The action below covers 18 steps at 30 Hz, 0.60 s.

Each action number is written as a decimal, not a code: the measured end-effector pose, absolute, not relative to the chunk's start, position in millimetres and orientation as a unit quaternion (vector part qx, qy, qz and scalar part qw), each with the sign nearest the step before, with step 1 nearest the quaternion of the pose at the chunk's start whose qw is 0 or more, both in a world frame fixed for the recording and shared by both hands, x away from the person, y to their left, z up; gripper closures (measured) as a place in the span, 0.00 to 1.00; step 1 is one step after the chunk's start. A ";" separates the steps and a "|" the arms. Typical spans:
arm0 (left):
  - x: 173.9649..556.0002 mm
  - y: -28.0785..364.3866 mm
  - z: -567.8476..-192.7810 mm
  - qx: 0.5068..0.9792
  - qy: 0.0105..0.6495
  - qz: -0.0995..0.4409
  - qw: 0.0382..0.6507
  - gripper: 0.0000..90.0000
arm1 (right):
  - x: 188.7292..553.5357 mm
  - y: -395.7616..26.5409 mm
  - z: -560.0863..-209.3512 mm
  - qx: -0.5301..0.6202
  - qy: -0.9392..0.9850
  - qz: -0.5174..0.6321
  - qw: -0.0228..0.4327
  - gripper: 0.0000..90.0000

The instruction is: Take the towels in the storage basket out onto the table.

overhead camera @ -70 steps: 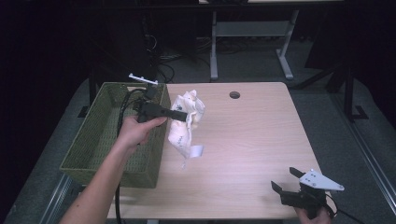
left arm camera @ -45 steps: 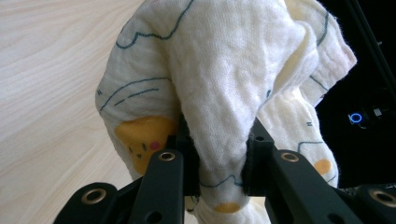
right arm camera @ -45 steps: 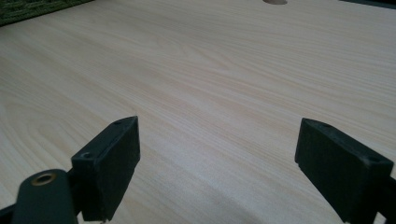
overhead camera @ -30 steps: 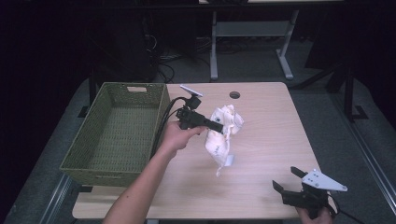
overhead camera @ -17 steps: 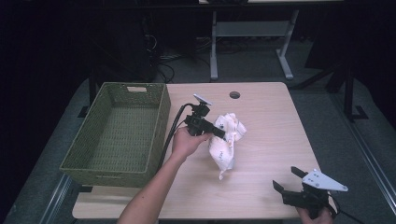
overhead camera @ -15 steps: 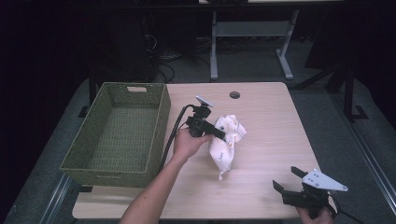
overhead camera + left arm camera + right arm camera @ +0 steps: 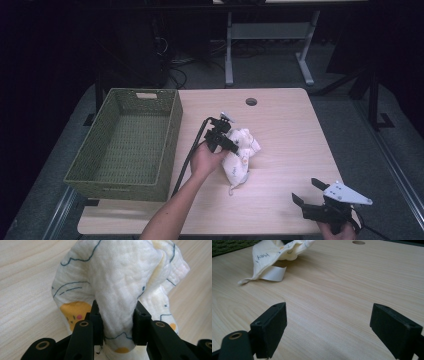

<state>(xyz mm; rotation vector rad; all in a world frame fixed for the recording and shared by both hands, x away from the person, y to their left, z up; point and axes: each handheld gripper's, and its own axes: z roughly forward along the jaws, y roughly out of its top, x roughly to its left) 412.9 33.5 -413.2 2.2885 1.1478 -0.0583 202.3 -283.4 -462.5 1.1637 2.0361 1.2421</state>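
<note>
While the cloth (image 7: 241, 155) lies bunched on the tabletop (image 7: 290, 145) just right of the basket (image 7: 125, 142), a fold of it is pinched between the pads of the left tool (image 7: 226, 142), whose jaws have just been easing apart. The right tool (image 7: 307, 200) is held wide open over the near right corner, nothing between its jaws.

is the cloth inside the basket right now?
No, the cloth lies on the table to the right of the green basket, between the left gripper's jaws.
</note>
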 end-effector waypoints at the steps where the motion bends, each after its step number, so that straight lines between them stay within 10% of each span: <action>1: 413.0 33.7 -414.1 0.862 0.424 -0.018 0.277 0.74 | 202.2 -283.5 -462.4 0.427 0.744 0.454 0.241 0.15; 18: 408.6 18.0 -427.0 0.874 0.414 0.029 0.252 0.69 | 202.2 -283.2 -461.7 0.425 0.743 0.458 0.241 0.15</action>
